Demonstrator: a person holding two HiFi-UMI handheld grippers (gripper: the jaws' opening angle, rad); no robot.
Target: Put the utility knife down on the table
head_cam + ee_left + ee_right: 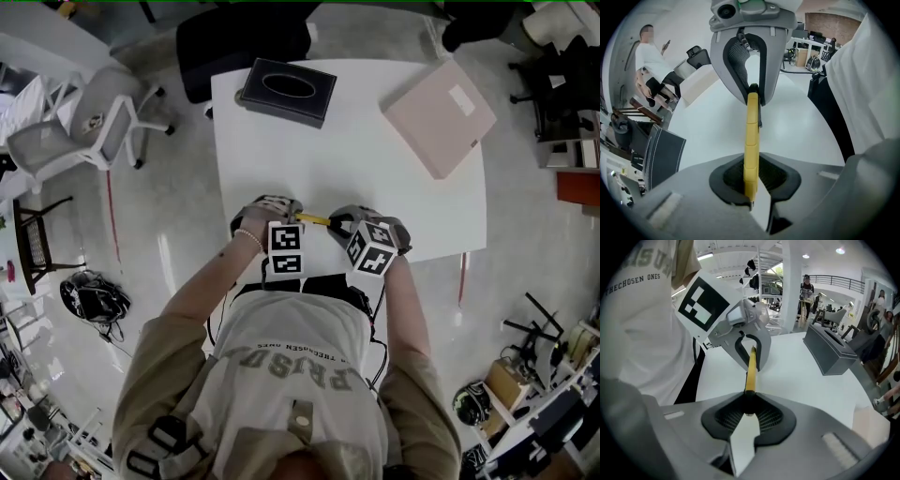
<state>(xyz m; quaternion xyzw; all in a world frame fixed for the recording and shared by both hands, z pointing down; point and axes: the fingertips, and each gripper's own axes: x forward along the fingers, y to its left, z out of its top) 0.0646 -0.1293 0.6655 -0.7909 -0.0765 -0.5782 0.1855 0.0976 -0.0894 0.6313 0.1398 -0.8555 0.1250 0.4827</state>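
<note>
A yellow utility knife [312,219] spans the gap between my two grippers, over the near edge of the white table [356,159]. My left gripper [287,212] is shut on one end of it. In the left gripper view the yellow body [751,140] runs from my left gripper [751,187] to the right gripper's jaws opposite. My right gripper [339,223] is shut on the other, dark end [749,401]. In the right gripper view the knife [751,373] reaches from my right gripper [747,411] across to the left gripper [752,350]. Whether the knife touches the tabletop I cannot tell.
A dark tissue box [288,91] lies at the table's far left, and a flat pink box [438,117] at the far right. A grey office chair [94,127] stands left of the table. Other people stand or sit farther off in the room.
</note>
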